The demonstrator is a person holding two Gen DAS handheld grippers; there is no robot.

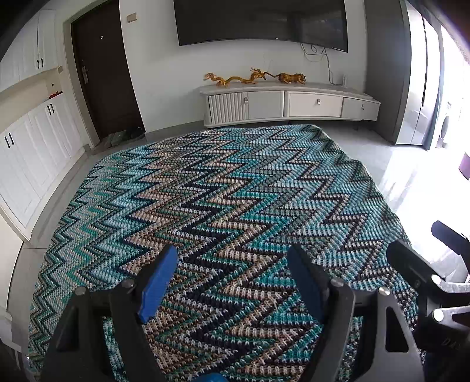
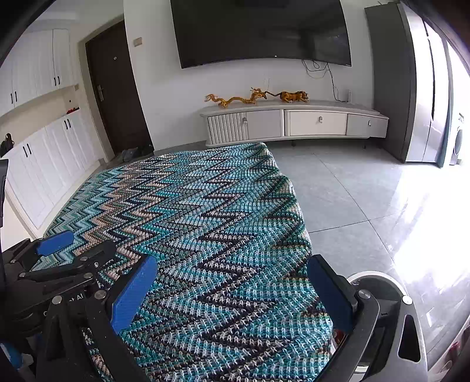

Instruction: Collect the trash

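No trash shows in either view. My left gripper is open and empty, with blue pads, held low over a table covered by a blue, teal and tan zigzag knitted cloth. My right gripper is open and empty, over the cloth's right side. The right gripper also shows at the right edge of the left wrist view. The left gripper shows at the left of the right wrist view. A white round-rimmed object, perhaps a bin, sits under the right gripper's right finger.
A white TV cabinet with golden dragon and tiger figures stands against the far wall under a wall TV. A dark door and white cupboards are on the left. Glossy tiled floor lies right of the table.
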